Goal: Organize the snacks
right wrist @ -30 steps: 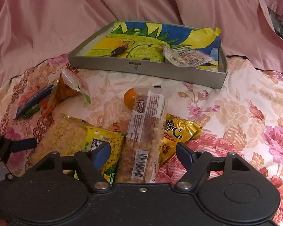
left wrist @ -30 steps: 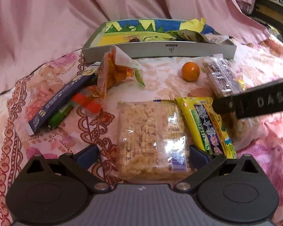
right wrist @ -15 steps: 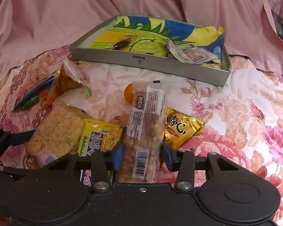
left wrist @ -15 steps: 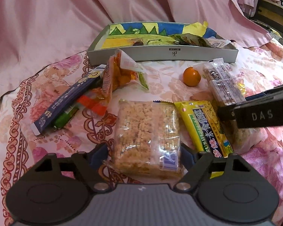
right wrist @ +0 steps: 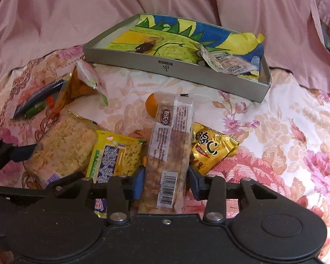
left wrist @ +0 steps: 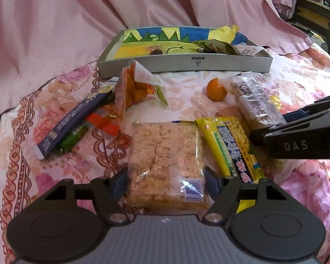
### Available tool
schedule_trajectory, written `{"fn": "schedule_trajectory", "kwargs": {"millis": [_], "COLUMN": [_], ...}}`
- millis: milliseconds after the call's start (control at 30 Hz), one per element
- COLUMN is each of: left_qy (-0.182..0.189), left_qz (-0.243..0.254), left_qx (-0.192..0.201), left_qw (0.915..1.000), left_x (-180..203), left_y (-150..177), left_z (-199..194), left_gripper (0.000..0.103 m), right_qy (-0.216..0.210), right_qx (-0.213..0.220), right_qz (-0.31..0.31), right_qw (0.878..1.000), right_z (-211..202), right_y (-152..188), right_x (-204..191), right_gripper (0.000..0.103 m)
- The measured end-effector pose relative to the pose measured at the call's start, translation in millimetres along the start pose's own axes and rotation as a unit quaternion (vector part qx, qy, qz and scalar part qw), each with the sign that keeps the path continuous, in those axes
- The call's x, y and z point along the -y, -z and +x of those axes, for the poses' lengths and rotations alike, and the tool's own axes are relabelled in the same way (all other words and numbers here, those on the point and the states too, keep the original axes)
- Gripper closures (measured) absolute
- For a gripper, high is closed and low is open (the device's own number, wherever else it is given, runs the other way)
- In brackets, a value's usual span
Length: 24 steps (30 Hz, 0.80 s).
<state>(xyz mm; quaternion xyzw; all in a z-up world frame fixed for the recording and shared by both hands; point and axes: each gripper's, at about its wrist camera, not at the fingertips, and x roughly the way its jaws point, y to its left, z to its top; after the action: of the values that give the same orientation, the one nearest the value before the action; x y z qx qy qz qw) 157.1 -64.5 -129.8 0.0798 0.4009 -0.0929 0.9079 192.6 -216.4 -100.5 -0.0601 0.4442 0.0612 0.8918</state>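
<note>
Your left gripper (left wrist: 166,181) sits low, its blue pads pressed against both sides of a packet. Your right gripper (right wrist: 166,181) does likewise, just beside it.

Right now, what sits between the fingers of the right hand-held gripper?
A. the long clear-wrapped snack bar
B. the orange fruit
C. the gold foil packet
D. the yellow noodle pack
A: in the right wrist view the right hand-held gripper has its blue pads against both sides of the long clear-wrapped snack bar, barcode end nearest the camera.
</note>
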Motion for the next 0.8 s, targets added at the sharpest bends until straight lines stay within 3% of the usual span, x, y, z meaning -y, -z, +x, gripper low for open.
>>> {"fn": "schedule_trajectory", "kwargs": {"millis": [267,567,800], "left_qy": [0.009,0.003,-0.007], "left_qz": [-0.040,-0.050,-0.048], "left_qx": [-0.002,0.016,0.039], "left_qw": [0.9992,0.9986,0.9981], "left_x": [-9.4,-13.5,-13.0], "left_y": [8.0,13.4,16.4], "left_z": [-16.3,-37.8,-52.9], "left_gripper": [0.029,0.030,0.030], "right_qy": [0.053,0.122,0.120], "right_qx": [0.031,0.077,0.116], "right_qz": [-0.081,-0.184,-0.189], "right_qw": [0.995,0.972,0.968], "right_z": [-20.1,-35.2,-50.3], "right_y": [9.1,21.3,22.5], "right_x": [-17.1,-39.3,-43.9], "right_gripper": [0.063,0.063,0.063]}}
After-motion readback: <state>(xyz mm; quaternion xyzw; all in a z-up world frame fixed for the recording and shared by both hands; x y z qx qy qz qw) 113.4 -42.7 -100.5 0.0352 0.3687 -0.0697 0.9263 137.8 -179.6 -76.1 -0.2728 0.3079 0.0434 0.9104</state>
